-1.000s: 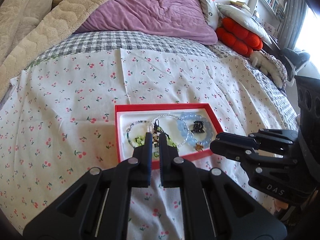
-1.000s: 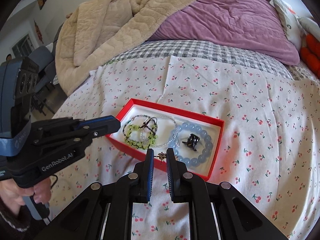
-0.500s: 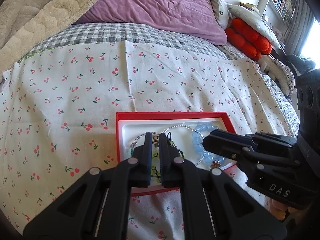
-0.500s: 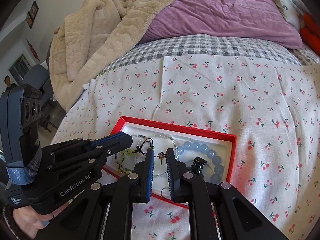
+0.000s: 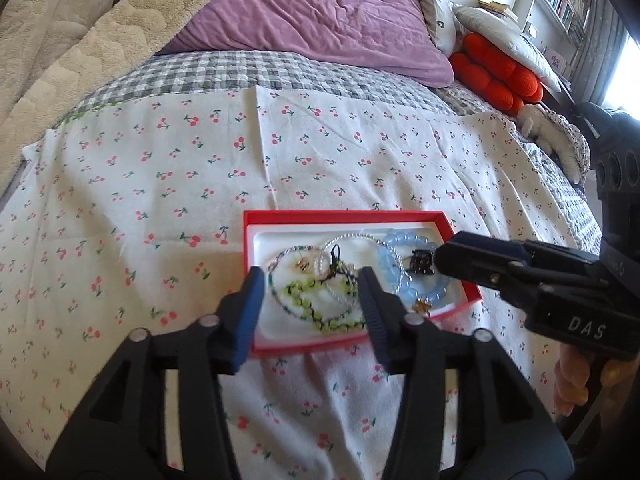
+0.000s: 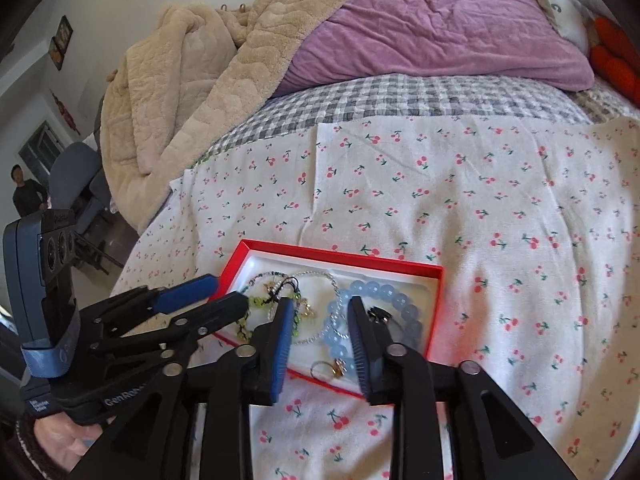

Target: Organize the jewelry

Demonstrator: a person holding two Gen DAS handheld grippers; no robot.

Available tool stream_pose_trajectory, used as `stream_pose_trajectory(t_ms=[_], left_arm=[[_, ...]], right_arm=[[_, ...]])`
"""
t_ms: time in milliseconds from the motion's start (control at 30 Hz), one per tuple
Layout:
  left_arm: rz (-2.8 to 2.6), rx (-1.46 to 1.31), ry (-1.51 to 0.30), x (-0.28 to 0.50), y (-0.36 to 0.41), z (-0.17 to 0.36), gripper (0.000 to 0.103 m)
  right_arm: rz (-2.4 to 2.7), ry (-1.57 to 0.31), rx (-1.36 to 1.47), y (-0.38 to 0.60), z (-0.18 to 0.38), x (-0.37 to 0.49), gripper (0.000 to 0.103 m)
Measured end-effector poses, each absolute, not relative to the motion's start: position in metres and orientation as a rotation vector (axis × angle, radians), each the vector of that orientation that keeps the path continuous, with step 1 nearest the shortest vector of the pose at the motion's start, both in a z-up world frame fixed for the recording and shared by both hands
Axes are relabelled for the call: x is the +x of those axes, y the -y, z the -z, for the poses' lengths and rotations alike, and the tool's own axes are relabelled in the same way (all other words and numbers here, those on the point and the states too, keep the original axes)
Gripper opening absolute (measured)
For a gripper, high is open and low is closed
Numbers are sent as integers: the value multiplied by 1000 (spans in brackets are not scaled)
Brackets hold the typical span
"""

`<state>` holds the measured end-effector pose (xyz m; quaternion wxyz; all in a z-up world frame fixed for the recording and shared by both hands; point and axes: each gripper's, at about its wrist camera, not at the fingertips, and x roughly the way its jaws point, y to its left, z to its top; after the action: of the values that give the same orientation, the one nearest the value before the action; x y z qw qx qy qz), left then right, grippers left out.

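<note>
On the cherry-print cloth point(image 5: 168, 184) over the bed, a red tray point(image 5: 344, 216), both tongs opening, nothing pinched

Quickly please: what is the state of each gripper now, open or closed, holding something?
Left gripper: jaws opening, holding nothing.
Right gripper: jaws opening, holding nothing.
</note>
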<state>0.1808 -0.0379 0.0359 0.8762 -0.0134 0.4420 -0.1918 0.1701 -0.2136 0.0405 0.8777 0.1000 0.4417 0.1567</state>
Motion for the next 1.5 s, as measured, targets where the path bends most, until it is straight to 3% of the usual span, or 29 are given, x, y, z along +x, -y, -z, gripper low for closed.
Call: stream_pose_trajectory(t_ms=[33,67,200,333,567,1500], left_arm=[[387,-25,-918,175,36,-38,65],[378,-23,-914,171,35,-40,68],[313,-1,-926,148,30,-49,83],[239,21,-946,129,24,-53,96],[164,18,-1000,91,9,-54,101],[115,13,-1018,29,0,-36,102]], right_arm=[[-320,-917,203,216,-43,165,62],[-310,-907,198,218,-46,159,71],[-248,-895,164,222,-61,136,72],[-165,-926,138,218,-69,117,82],[-89,-961,52,203,-70,75,103],[1,-988,10,208,-47,11,103]])
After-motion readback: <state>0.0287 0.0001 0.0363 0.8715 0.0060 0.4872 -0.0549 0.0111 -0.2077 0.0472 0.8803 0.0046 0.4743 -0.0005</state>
